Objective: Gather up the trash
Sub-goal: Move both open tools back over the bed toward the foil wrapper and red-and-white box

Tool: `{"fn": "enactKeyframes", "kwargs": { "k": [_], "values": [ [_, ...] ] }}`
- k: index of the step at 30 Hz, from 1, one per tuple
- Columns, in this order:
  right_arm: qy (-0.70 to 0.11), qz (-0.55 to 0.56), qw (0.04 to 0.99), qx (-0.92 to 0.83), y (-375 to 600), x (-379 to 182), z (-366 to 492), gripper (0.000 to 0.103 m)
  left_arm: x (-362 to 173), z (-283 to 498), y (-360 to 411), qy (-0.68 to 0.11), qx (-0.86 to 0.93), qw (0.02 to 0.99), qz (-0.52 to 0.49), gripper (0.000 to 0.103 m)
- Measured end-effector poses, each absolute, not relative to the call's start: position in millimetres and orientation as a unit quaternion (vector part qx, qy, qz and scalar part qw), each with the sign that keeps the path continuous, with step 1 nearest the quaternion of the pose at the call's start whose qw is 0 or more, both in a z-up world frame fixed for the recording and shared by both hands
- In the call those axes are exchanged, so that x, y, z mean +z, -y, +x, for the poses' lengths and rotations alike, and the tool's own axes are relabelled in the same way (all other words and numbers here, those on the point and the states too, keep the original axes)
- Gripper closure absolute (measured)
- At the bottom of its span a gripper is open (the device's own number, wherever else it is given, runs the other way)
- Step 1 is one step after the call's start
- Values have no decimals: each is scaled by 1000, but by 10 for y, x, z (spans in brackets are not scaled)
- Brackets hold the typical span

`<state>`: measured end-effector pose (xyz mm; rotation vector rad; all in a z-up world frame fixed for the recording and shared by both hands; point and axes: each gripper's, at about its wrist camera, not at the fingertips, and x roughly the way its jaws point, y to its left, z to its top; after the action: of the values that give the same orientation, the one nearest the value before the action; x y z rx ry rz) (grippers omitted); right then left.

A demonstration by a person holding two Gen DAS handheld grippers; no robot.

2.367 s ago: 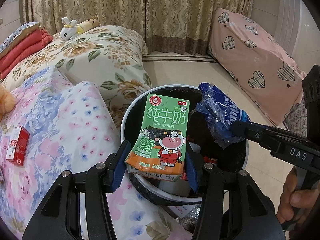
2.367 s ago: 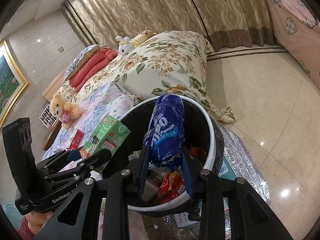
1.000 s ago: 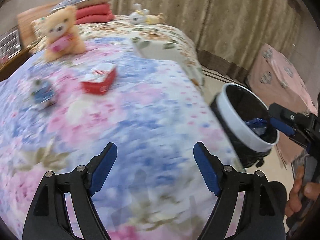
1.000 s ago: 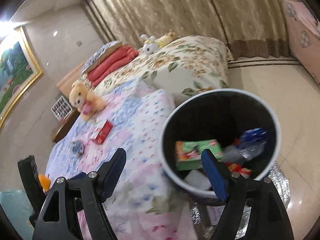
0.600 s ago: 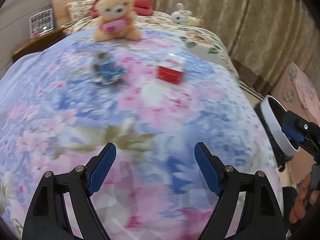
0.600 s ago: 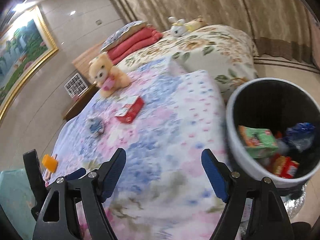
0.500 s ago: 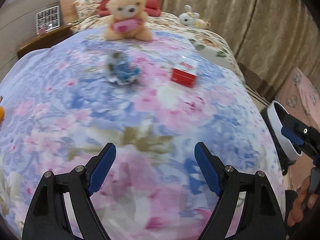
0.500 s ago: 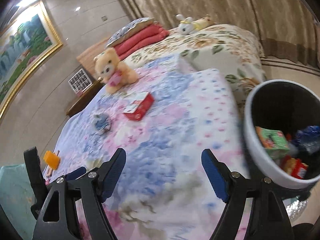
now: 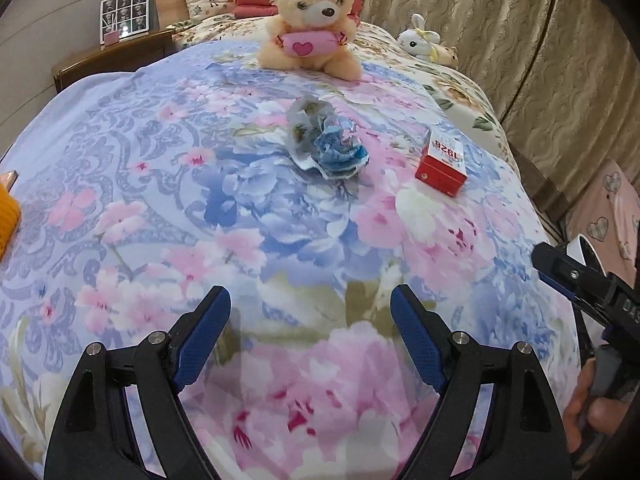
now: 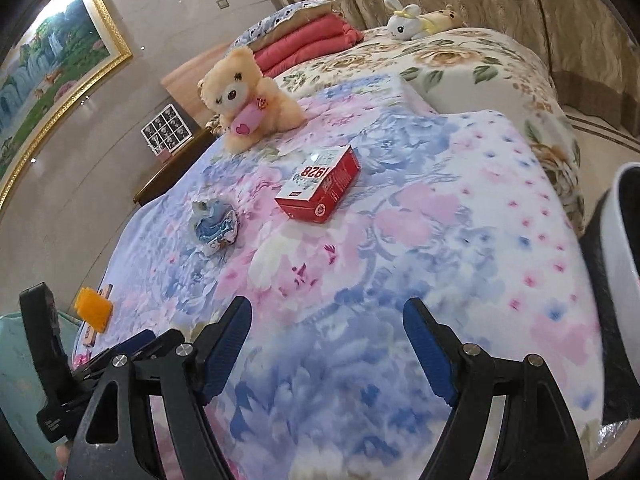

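Both tongs, left [image 9: 310,312] and right [image 10: 327,324], gape empty above the bed [image 9: 160,184], where a crumpled wrapper [image 9: 328,144] and red box [image 9: 442,162] remain uncollected, away from the bin [image 10: 624,248].

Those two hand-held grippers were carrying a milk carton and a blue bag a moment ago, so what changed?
Both let go over the bin: the carton and bag dropped inside. Now the left hand-held gripper and right hand-held gripper are open and empty, swung away from the bin toward the bed. The crumpled blue wrapper, red box and teddy bear lie where they were.
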<state>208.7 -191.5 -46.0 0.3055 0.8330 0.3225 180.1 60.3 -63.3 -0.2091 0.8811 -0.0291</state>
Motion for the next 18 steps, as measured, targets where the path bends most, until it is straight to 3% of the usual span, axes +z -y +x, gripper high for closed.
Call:
{"fn": "enactKeyframes", "kwargs": {
  "k": [18],
  "values": [
    [-414,154,885,145,1536,-547,3076,23,-638,2728,-736,-427,-19,898,-104,18]
  ]
}}
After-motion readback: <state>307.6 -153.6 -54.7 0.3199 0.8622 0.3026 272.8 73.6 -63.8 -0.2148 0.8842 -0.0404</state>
